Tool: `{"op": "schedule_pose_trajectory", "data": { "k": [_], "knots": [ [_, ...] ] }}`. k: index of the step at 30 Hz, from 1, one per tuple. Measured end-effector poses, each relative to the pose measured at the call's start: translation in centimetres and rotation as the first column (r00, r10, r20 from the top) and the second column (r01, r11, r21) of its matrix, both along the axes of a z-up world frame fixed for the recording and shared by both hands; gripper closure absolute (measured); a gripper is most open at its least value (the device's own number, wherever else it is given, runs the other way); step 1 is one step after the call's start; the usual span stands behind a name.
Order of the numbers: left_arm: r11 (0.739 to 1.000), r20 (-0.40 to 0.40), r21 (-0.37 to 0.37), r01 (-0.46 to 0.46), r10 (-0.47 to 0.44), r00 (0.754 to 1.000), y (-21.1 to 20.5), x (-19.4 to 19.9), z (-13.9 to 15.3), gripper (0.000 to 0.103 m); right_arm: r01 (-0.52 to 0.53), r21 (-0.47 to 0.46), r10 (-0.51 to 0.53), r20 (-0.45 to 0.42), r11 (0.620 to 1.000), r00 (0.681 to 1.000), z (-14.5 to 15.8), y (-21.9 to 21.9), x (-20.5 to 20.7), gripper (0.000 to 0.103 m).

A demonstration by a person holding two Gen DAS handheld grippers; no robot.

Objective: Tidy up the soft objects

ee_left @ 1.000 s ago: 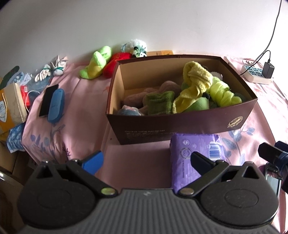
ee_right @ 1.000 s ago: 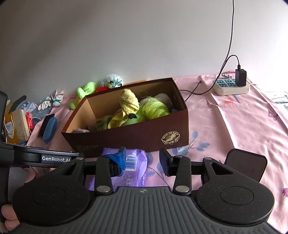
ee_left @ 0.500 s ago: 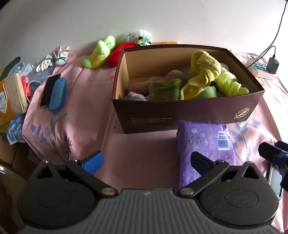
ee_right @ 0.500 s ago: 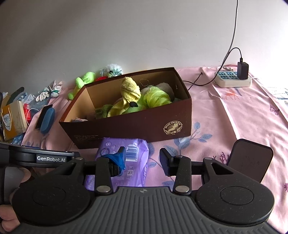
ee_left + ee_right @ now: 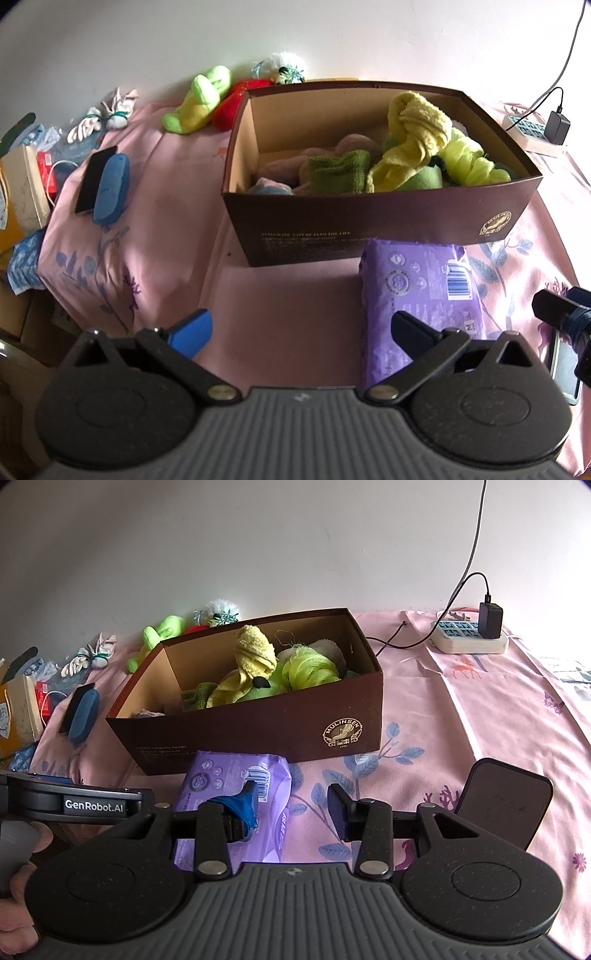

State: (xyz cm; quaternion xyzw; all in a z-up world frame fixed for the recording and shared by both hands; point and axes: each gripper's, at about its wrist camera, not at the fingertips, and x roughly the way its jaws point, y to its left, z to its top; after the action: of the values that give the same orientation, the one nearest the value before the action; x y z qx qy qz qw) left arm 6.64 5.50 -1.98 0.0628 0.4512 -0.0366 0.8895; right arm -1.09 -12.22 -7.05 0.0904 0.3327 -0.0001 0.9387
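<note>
Centrally on a pink floral cotton sheet (image 5: 498,716) sits a dark brown cardboard box (image 5: 258,731), rectangular and open-topped, its plain tan inner walls holding a heap of soft things: a knotted yellow terry towel (image 5: 417,125), a ruffled lime-green mesh puff (image 5: 310,668), a folded dark green fuzzy cloth (image 5: 338,173) and mauve plush beneath. Just in front of the box's long wall lies a glossy purple plastic pack (image 5: 421,295), pillow-shaped, with a printed barcode. The left gripper (image 5: 295,328) hangs above the sheet with its jaws spread wide and nothing between them, its right finger over the pack's near end. The right gripper (image 5: 291,805) is partly open and empty, its blue-padded left finger over the pack, the other over bare sheet. Behind the box, against the white wall, rest a lime plush toy (image 5: 199,99) and a red one (image 5: 236,107). A white power strip (image 5: 469,638) with a black charger lies at far right.
</note>
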Motion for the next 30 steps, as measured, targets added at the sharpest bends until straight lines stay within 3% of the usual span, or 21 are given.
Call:
{"op": "schedule_pose_trajectory", "data": {
  "k": [15,30],
  "knots": [
    [1.000,-0.033,-0.015,-0.007,0.007,0.999,-0.2,-0.2,-1.0,0.000,-0.013,-0.001,0.013,-0.020,1.000,1.000,-0.7,-0.6,-0.4,0.078],
    [0.998,-0.025,-0.008,-0.066,0.066,0.998,-1.9,-1.7,-0.2,0.000,-0.170,0.005,0.170,0.016,0.985,0.985,0.4,-3.0,-1.1,0.078]
  ]
}}
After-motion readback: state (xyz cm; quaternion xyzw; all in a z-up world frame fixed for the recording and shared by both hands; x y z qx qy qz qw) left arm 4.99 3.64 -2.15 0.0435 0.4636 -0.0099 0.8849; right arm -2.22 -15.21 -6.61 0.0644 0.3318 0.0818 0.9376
